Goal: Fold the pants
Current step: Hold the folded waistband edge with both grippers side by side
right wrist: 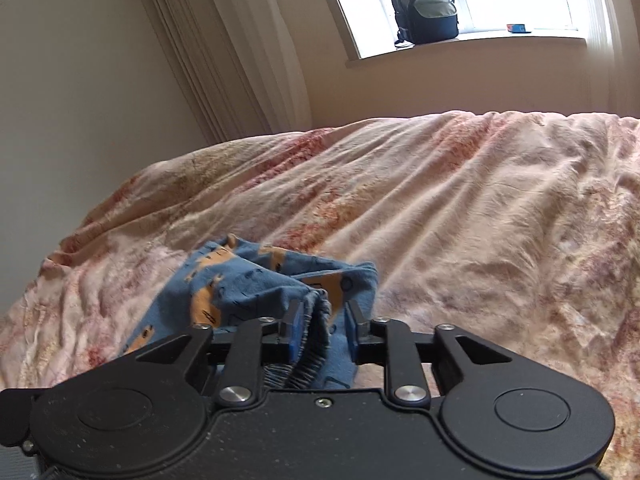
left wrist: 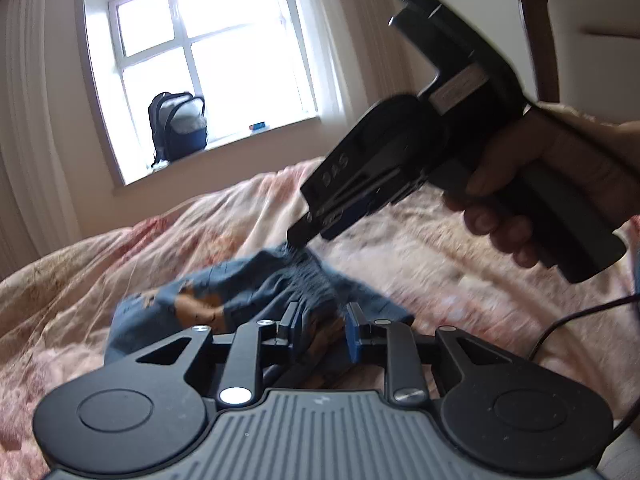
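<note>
On bedspread (right wrist: 460, 200): crumpled blue pants (right wrist: 248, 280). Left gripper (left wrist: 320, 328) partly open, cloth between pads, unpinched. Right gripper (right wrist: 322, 330) likewise, waistband between pads.

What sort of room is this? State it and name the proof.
Most likely a bedroom in a home. A bed with a rumpled floral bedspread fills the view, a headboard stands at its end, and a curtained window has a backpack on its sill.
</note>
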